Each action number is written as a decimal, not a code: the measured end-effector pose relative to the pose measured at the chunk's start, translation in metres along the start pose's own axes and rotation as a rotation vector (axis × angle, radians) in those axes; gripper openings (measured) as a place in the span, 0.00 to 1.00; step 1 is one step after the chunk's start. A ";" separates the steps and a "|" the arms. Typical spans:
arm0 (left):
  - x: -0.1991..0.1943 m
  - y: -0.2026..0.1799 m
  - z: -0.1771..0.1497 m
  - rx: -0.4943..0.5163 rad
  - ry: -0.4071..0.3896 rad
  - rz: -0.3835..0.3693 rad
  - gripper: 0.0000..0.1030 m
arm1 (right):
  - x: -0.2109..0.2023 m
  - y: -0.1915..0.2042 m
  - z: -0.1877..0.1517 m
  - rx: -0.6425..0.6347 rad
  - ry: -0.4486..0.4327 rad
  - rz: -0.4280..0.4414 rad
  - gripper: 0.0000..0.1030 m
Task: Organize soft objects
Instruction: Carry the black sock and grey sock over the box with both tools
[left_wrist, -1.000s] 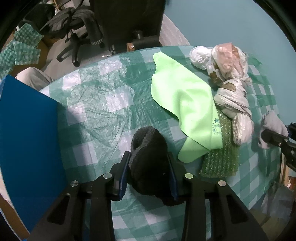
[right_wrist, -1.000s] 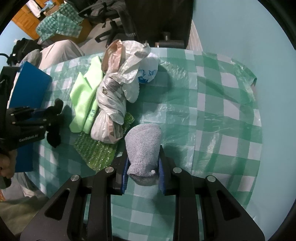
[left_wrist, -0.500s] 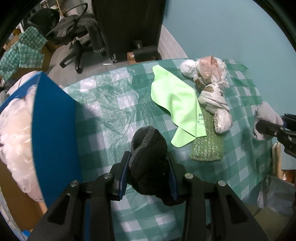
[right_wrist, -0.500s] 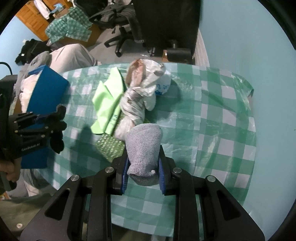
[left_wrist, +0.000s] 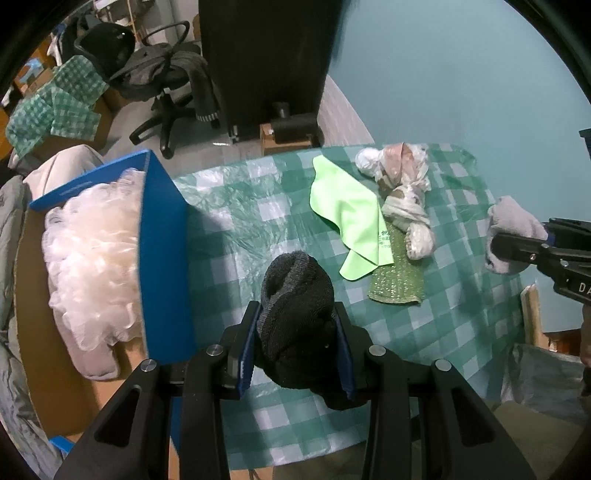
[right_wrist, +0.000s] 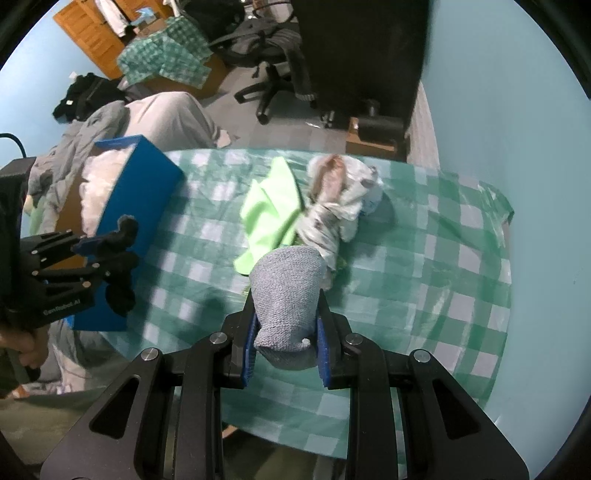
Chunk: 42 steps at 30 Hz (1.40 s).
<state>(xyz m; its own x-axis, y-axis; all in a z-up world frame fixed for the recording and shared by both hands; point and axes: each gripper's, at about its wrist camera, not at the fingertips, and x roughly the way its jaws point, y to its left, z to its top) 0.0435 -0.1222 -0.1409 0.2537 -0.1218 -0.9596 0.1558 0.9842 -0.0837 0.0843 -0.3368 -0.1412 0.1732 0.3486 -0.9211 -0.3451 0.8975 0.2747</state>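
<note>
Two rolled socks are being held above the table, with the sorting only partly done.

Left wrist view: a black sock roll (left_wrist: 295, 317) is being clamped by the left gripper (left_wrist: 297, 350) beside the blue box (left_wrist: 162, 258), where white netting (left_wrist: 92, 258) is already lying; a green cloth (left_wrist: 351, 218), bubble wrap (left_wrist: 397, 280) and knotted plastic bags (left_wrist: 402, 199) are being left on the checked tablecloth (left_wrist: 240, 229).
Right wrist view: a grey sock roll (right_wrist: 286, 295) is being squeezed tight by the right gripper (right_wrist: 286, 343).
</note>
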 end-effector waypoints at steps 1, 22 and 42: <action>-0.005 0.002 -0.001 -0.004 -0.006 -0.003 0.36 | -0.003 0.003 0.001 -0.007 -0.002 0.004 0.24; -0.064 0.055 -0.047 -0.143 -0.059 0.018 0.36 | -0.012 0.103 0.027 -0.175 -0.017 0.112 0.24; -0.094 0.142 -0.085 -0.280 -0.087 0.102 0.36 | 0.014 0.206 0.051 -0.367 -0.002 0.203 0.24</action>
<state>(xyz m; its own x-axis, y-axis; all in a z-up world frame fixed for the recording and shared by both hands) -0.0389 0.0398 -0.0858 0.3374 -0.0189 -0.9412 -0.1403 0.9876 -0.0701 0.0631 -0.1332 -0.0837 0.0689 0.5093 -0.8578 -0.6781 0.6546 0.3342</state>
